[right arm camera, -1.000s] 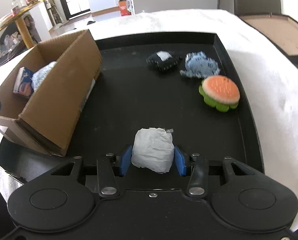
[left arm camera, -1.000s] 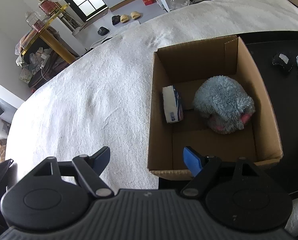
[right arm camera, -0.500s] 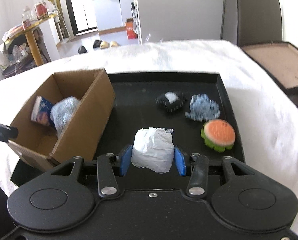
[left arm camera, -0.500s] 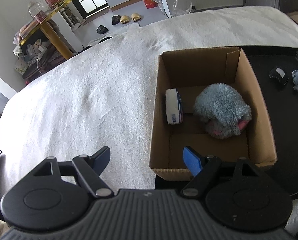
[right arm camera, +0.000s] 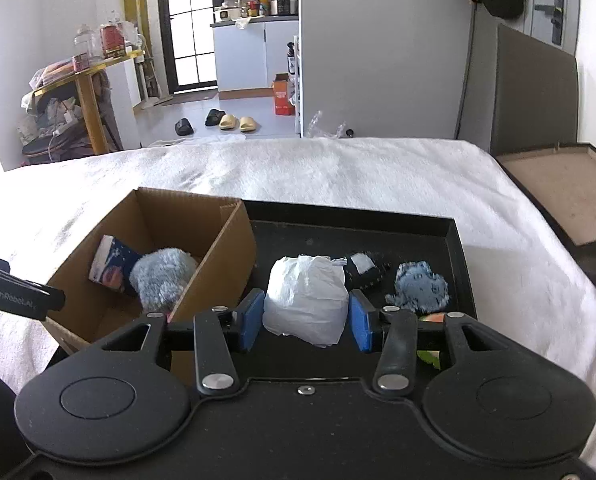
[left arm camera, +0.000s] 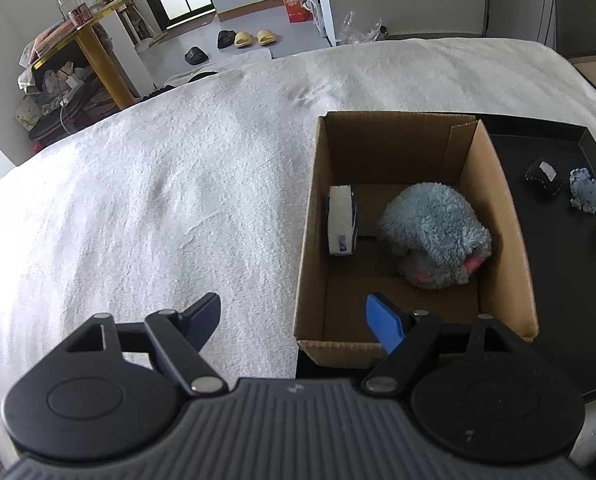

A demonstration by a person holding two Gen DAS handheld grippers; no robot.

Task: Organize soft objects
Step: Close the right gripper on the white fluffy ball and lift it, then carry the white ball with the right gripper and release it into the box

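My right gripper [right arm camera: 306,320] is shut on a white crumpled soft bundle [right arm camera: 305,298] and holds it above the black tray [right arm camera: 456,240]. On the tray lie a small black soft toy [right arm camera: 364,268], a blue fuzzy piece [right arm camera: 422,288] and a partly hidden green and orange toy [right arm camera: 430,354]. The cardboard box [left arm camera: 510,240] to the left holds a grey fluffy plush [left arm camera: 434,236] and a white and blue packet [left arm camera: 341,220]. My left gripper [left arm camera: 294,316] is open and empty, above the box's near left corner.
Box and tray sit on a white fuzzy blanket [left arm camera: 158,200]. A brown tray [right arm camera: 562,188] sits at the bed's right edge. A yellow side table [right arm camera: 86,92] with clutter and slippers [right arm camera: 234,122] on the floor lie beyond the bed.
My right gripper has risen and tilted up with the white bundle, so the tray looks farther below. My left gripper has lifted slightly; the box looks smaller.
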